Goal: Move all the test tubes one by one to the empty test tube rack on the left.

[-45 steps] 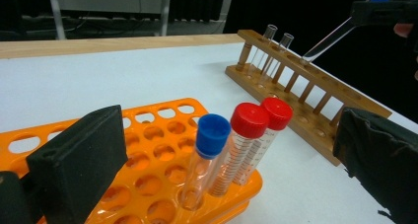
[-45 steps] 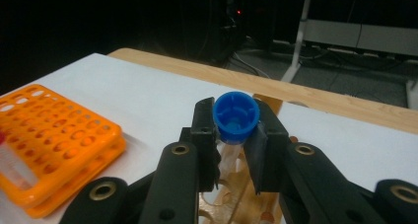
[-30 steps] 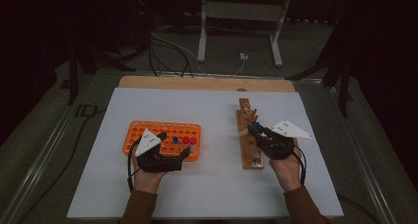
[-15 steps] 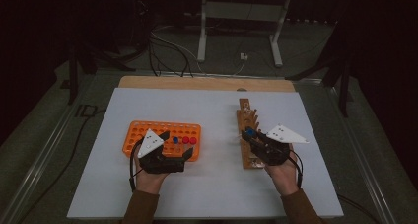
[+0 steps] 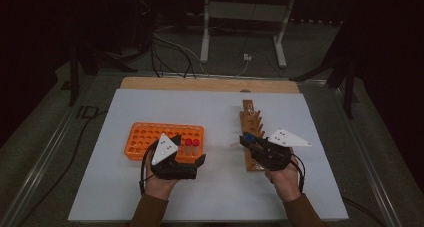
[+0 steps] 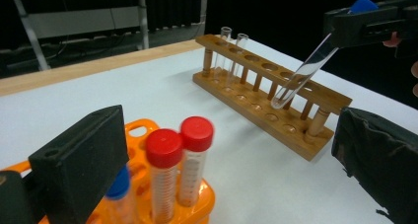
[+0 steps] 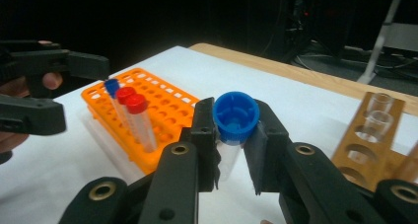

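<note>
The left gripper [image 5: 189,159] hangs open-jawed over the orange plastic tube rack [image 5: 142,139]. Farther right, the right gripper [image 7: 235,150] clamps a clear blue-capped tube [image 6: 315,56], tilted with its rounded bottom just above a hole near the wooden test-tube rack's [image 6: 256,93] near end.

I'm working in a lab: a wooden tube rack [image 6: 276,93] beyond my left jaws, an orange rack [image 5: 150,137], dark room.

No text, label or number is legible anywhere.
</note>
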